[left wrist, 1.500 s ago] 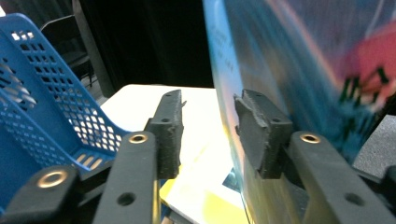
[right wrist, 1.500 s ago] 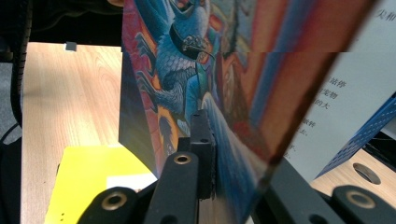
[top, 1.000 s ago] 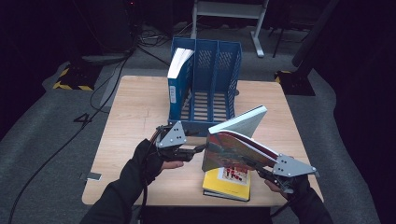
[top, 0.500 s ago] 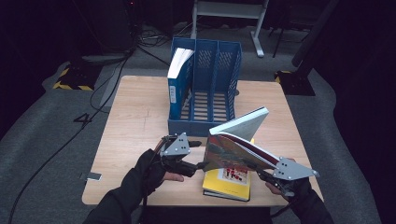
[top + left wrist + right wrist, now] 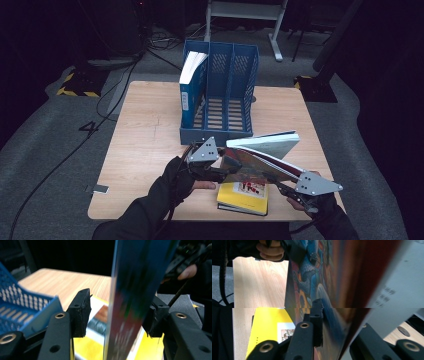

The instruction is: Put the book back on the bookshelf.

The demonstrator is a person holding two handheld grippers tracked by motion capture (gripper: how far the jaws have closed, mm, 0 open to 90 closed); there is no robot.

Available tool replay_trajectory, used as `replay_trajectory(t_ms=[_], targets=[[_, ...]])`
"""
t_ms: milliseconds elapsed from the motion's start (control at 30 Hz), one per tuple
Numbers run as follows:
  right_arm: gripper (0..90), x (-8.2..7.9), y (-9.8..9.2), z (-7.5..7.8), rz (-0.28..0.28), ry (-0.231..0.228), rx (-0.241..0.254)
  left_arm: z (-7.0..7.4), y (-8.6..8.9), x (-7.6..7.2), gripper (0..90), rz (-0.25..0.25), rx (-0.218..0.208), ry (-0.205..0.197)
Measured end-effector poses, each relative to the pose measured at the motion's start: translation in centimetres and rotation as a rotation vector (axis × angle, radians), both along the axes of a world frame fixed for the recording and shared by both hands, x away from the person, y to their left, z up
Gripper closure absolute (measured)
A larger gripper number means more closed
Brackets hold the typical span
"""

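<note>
Around the book (image 5: pixel 260 152), left gripper (image 5: pixel 222 172) jaws have just been closing.

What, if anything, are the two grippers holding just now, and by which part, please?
The right gripper clamps the colourful book at its near lower corner, tilted above the yellow book. The left gripper straddles its other end, jaws not pressing.

The file rack (image 5: pixel 220 95) stood at the far middle of the tabletop (image 5: pixel 145 150), with one book (image 5: pixel 189 90) upright in its left compartment. Nearer me, a tilted book (image 5: pixel 260 152) hung above a flat book (image 5: pixel 245 197) lying at the tabletop's near edge. My left gripper (image 5: pixel 220 172) was at the tilted book's left end, my right gripper (image 5: pixel 287 187) at its right.
</note>
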State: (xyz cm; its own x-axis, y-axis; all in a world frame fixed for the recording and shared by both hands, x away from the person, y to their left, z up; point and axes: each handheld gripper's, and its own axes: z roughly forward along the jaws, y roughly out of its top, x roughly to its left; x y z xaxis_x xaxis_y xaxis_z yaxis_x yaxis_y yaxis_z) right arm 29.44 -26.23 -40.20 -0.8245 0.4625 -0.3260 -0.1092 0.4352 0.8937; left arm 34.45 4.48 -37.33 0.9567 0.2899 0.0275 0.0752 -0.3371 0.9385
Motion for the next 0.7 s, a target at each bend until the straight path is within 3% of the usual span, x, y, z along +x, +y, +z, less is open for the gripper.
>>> replay_trajectory(t_ms=[200, 333, 433, 533, 633, 700], targets=[[72.1, -0.1, -1.1, 0.3, -0.035, -0.004, 0.025, 1.6, -1.1, 0.3, 43.7, -0.020, -0.042, -0.021], [69.3, 0.1, -1.8, 0.4, -0.069, -0.003, 0.043, 2.8, -1.2, 0.7, 45.0, -0.032, -0.086, -0.014], [68.9, 0.1, -2.1, 0.4, -0.077, 0.000, 0.053, 3.6, -1.5, 0.9, 45.2, -0.033, -0.095, -0.012], [66.7, 0.1, -2.4, 0.3, -0.095, 0.007, 0.058, 4.1, -2.0, 1.0, 51.3, -0.064, -0.083, -0.002], [63.2, 0.0, -2.5, 0.2, -0.107, 0.002, 0.048, 4.1, -2.4, 1.1, 55.8, -0.054, -0.076, -0.008], [59.8, 0.1, -2.8, 0.1, -0.131, 0.002, 0.056, 4.1, -2.4, 1.1, 64.6, -0.057, -0.082, -0.002]])
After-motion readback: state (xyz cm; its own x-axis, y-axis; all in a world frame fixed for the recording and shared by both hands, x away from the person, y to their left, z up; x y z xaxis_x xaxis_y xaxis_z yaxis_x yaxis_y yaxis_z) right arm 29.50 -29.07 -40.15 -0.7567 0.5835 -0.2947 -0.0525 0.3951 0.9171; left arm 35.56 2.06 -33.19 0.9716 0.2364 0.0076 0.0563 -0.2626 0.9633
